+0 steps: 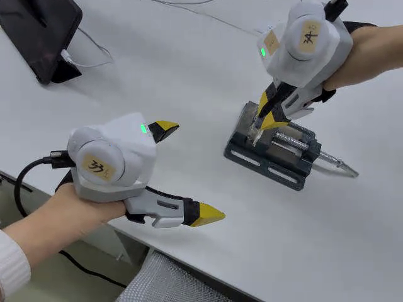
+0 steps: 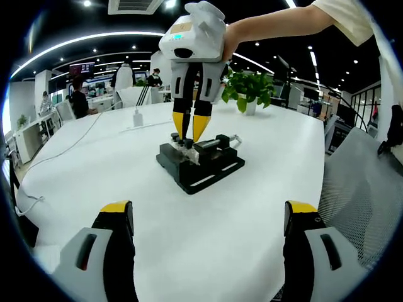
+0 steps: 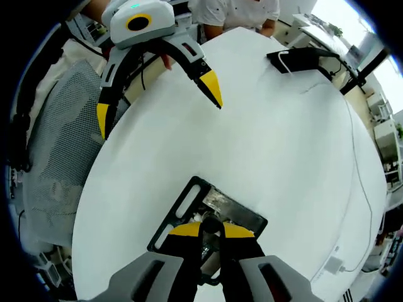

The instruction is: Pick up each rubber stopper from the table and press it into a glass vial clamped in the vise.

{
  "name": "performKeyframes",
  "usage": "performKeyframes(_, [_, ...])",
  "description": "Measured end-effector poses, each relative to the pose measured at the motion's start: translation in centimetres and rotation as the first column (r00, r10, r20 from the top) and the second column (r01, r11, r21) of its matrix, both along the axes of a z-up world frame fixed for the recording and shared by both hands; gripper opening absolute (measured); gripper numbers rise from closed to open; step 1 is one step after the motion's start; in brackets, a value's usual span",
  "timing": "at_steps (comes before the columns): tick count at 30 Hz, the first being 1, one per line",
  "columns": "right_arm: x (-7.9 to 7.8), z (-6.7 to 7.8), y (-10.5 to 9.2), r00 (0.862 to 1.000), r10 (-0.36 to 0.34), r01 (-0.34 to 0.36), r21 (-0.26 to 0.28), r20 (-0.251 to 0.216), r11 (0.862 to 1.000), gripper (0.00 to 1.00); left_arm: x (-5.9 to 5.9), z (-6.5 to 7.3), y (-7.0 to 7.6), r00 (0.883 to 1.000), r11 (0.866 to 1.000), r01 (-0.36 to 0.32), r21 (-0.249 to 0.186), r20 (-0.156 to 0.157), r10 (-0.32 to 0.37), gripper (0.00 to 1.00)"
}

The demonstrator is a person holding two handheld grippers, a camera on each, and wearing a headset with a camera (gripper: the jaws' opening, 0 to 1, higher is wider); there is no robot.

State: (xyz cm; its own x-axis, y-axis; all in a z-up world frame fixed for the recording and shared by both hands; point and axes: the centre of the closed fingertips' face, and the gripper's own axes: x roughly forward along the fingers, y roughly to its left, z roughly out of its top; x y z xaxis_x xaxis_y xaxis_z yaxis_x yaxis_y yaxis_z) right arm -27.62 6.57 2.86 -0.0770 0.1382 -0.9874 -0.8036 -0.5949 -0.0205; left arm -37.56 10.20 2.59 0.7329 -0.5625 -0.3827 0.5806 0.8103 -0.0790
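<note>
The right gripper (image 1: 267, 121) is down on the black vise (image 1: 277, 160), which sits on the white bench (image 1: 157, 75). Its jaws are almost together and pinch a small dark rubber stopper (image 3: 211, 224) right over the top of the vise. The left gripper (image 1: 187, 171) hangs over the bench near the front edge, well apart from the vise. Its jaws are wide apart and hold nothing. A dark tablet (image 1: 38, 31) stands far off to the left, with a thin white cable (image 1: 94, 56) beside it.
</note>
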Motion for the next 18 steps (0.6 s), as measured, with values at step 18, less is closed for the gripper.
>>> performKeyframes(18, [0.29, -0.34, 0.21, 0.981, -0.193, 0.192, -0.119, 0.006, 0.974, 0.03, 0.43, -0.07, -0.16, 1.0, 1.0, -0.002, -0.008, -0.005, 0.002, 0.99])
